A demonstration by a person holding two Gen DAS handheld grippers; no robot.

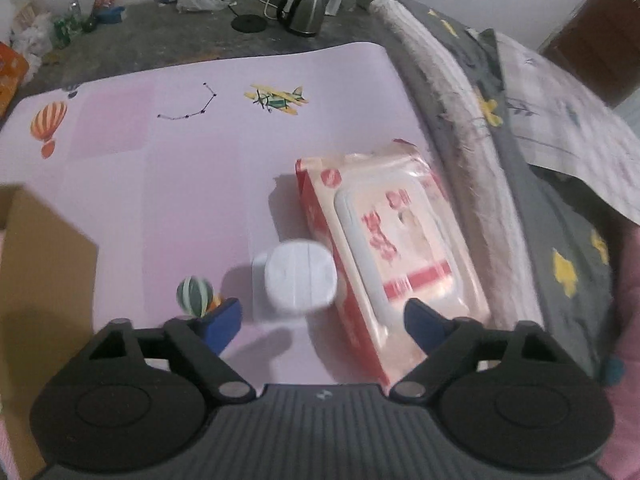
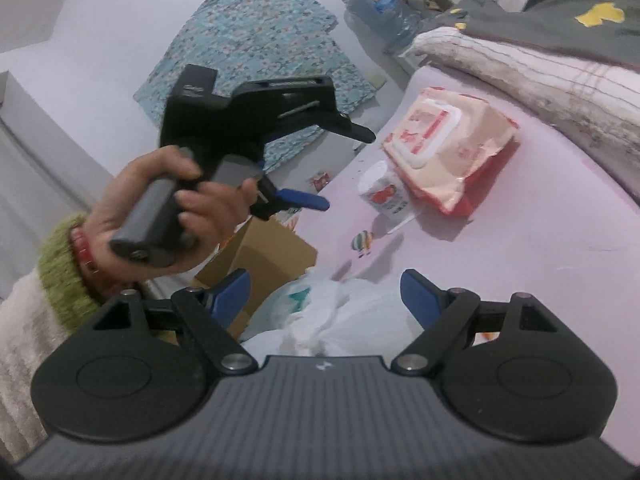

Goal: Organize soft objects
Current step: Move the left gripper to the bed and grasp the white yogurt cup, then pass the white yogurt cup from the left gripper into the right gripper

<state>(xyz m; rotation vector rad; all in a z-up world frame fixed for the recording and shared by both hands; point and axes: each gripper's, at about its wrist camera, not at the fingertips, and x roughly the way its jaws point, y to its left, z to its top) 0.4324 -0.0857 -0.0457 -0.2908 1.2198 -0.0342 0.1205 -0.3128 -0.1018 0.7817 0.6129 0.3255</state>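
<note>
The left gripper [image 1: 322,318] has its jaws wide apart with nothing clamped, above a small white tissue roll [image 1: 298,278] (blurred) that stands just left of a pink-and-red wipes pack [image 1: 394,236] on the pink mat [image 1: 160,200]. The right gripper [image 2: 324,294] also gapes empty, over a white plastic bag [image 2: 340,312] near a cardboard box [image 2: 264,256].

surface: pink mat [image 1: 180,184] | on it: wipes pack [image 1: 384,240], small white tissue roll [image 1: 298,280], touching
</note>
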